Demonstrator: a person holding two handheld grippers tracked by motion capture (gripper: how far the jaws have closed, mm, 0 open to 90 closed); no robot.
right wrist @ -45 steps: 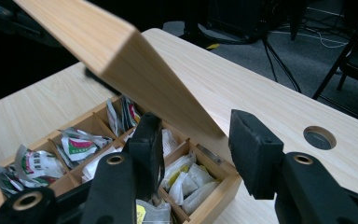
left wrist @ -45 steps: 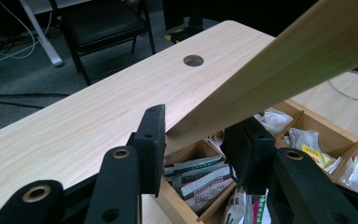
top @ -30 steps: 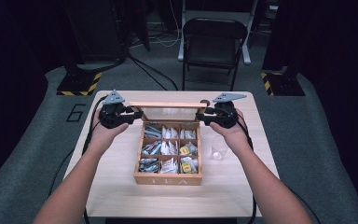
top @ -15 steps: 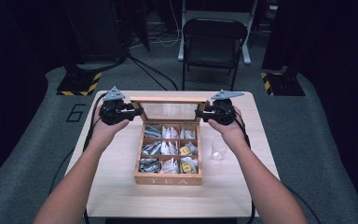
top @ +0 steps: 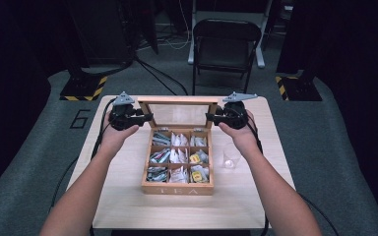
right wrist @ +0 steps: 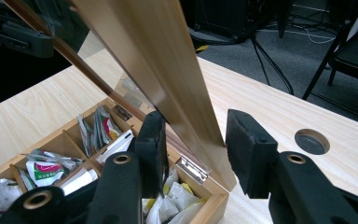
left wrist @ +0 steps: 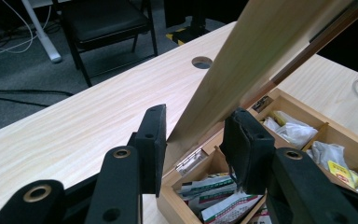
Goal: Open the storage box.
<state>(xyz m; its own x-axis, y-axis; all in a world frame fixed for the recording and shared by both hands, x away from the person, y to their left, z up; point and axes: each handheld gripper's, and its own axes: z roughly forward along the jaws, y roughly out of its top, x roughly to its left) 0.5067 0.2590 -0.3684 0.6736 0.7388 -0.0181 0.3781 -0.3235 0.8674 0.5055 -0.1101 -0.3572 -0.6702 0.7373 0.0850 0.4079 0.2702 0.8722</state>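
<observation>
Overhead, in the high view, a wooden tea box [top: 178, 188] sits at the middle of the pale table [top: 128, 206], its compartments full of tea packets [top: 179, 156]. Its glass-paned lid [top: 177, 114] stands raised at the box's 12 o'clock edge. The left hand-held gripper [top: 146, 118] meets the lid's side rail at 9 o'clock, the right hand-held gripper [top: 210, 117] meets the opposite rail at 3 o'clock. A clear glass [top: 231, 158] stands on the table just beside the box at 3 o'clock, and a black chair [top: 225, 46] waits beyond the table at 12 o'clock.

Next, the left gripper view: the left hand-held gripper [left wrist: 196, 144] straddles the lid's wooden rail [left wrist: 256, 51], which rises between the jaws toward 1 o'clock. The jaws stand a little wider than the rail; whether the pads actually press it, I cannot tell. A hinge [left wrist: 192, 159] shows just below.

Lastly, the right gripper view: the right hand-held gripper [right wrist: 196, 144] has the lid's other rail [right wrist: 154, 51] between its jaws, touching the left pad, with a clear gap to the right pad, so the jaws are spread. They have just been closing. A round hole [right wrist: 312, 141] lies in the table at 3 o'clock.
</observation>
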